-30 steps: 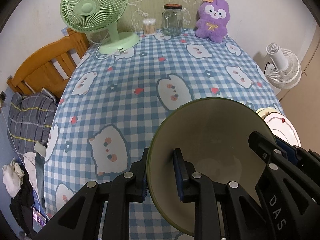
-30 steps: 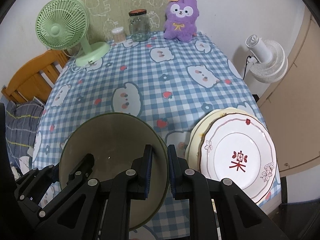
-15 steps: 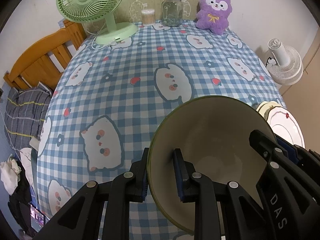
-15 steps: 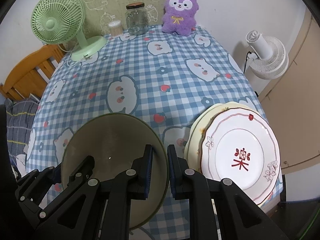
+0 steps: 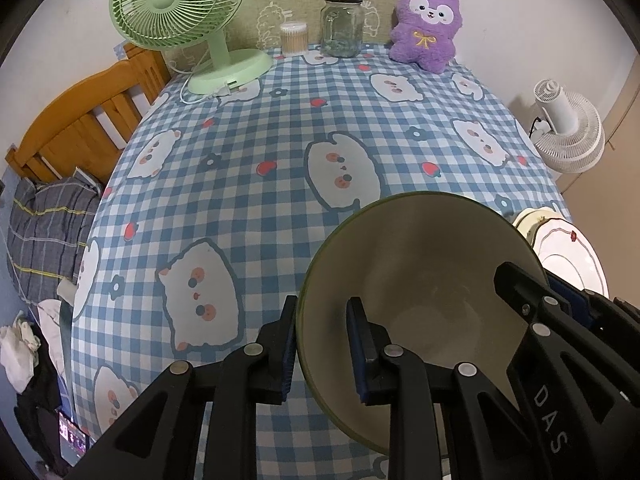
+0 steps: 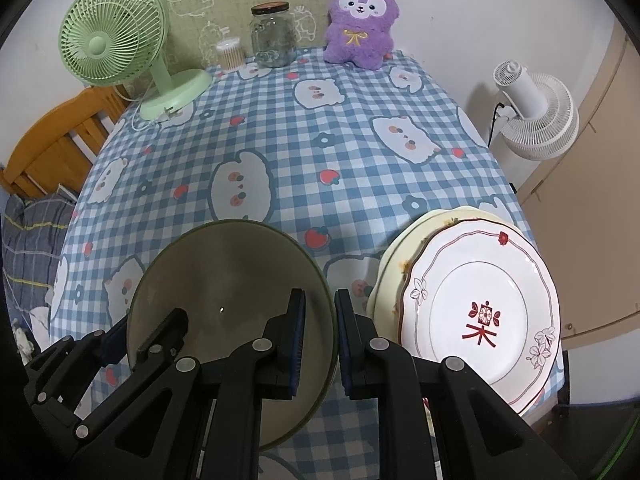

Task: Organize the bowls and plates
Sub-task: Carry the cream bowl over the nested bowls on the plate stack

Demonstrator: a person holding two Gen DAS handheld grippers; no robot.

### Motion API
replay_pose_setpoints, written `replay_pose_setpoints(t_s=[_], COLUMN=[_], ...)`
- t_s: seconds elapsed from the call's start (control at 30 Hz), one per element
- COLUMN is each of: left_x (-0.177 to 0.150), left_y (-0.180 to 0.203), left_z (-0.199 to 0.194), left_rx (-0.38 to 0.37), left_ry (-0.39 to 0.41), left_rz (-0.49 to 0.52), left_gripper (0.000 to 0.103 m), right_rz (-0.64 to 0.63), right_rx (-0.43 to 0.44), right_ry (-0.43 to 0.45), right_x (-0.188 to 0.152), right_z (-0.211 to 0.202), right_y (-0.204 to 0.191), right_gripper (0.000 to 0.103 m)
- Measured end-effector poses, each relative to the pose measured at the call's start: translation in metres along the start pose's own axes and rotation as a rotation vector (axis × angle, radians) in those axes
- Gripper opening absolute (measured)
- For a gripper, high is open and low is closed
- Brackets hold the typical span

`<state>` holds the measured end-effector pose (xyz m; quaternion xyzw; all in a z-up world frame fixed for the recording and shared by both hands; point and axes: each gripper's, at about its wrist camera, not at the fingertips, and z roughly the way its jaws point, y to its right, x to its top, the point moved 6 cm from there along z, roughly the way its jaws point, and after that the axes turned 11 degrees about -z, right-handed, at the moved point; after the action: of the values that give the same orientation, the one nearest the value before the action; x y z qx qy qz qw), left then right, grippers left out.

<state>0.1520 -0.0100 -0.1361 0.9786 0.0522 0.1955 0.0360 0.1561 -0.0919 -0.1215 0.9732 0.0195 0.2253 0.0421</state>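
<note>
A green-rimmed beige bowl (image 5: 432, 280) is held above the near part of the table by both grippers. My left gripper (image 5: 322, 322) is shut on its left rim, one finger inside and one outside. My right gripper (image 6: 320, 312) is shut on its right rim; the bowl also shows in the right wrist view (image 6: 224, 292). To the right, a white plate with a red motif (image 6: 480, 312) lies on a cream plate (image 6: 404, 248) at the table's near right corner. The plates show partly in the left wrist view (image 5: 568, 252).
The table has a blue checked cloth (image 5: 320, 120). At its far end stand a green fan (image 5: 180, 8), a cotton-swab box (image 5: 294, 38), a glass jar (image 5: 342, 26) and a purple plush toy (image 5: 426, 28). A white floor fan (image 6: 532, 116) stands right, a wooden bed frame (image 5: 80, 120) left.
Both grippers with the bowl have shifted slightly relative to the table; the view pulled back, then came closer again. The grip on the bowl is unchanged. The plates have not moved.
</note>
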Motion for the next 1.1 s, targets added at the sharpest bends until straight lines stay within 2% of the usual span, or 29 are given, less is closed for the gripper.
replay_pose_setpoints(t_s=[0.17, 0.23, 0.27, 0.3, 0.33, 0.43, 0.5, 0.8, 1.1], left_x=[-0.004, -0.005, -0.005, -0.005, -0.005, -0.002, -0.002, -0.006, -0.010], left_y=[0.003, 0.004, 0.005, 0.005, 0.006, 0.005, 0.004, 0.005, 0.004], left_z=[-0.003, -0.006, -0.008, -0.010, -0.013, -0.022, -0.023, -0.012, 0.008], left_rx=[-0.026, -0.031, -0.035, -0.041, -0.057, -0.063, -0.058, -0.061, -0.064], left_ry=[0.000, 0.008, 0.012, 0.021, 0.034, 0.081, 0.085, 0.054, 0.006], left_rz=[0.002, 0.012, 0.016, 0.020, 0.022, 0.035, 0.044, 0.039, 0.016], left_gripper=[0.040, 0.050, 0.053, 0.060, 0.070, 0.078, 0.084, 0.089, 0.090], right_rz=[-0.023, -0.025, -0.025, -0.017, -0.013, -0.034, -0.029, -0.022, -0.006], right_rx=[0.022, 0.027, 0.021, 0.018, 0.021, 0.029, 0.036, 0.063, 0.101], right_ry=[-0.012, -0.003, 0.005, 0.025, 0.054, 0.062, 0.053, 0.011, -0.006], right_x=[-0.004, -0.005, -0.005, -0.005, -0.004, -0.004, -0.003, -0.009, -0.010], right_z=[-0.002, -0.008, -0.011, -0.016, -0.022, -0.026, -0.025, -0.006, 0.013], right_y=[0.000, 0.000, 0.000, 0.001, 0.002, -0.001, -0.001, 0.001, 0.000], right_gripper=[0.021, 0.037, 0.059, 0.075, 0.079, 0.080, 0.080, 0.080, 0.080])
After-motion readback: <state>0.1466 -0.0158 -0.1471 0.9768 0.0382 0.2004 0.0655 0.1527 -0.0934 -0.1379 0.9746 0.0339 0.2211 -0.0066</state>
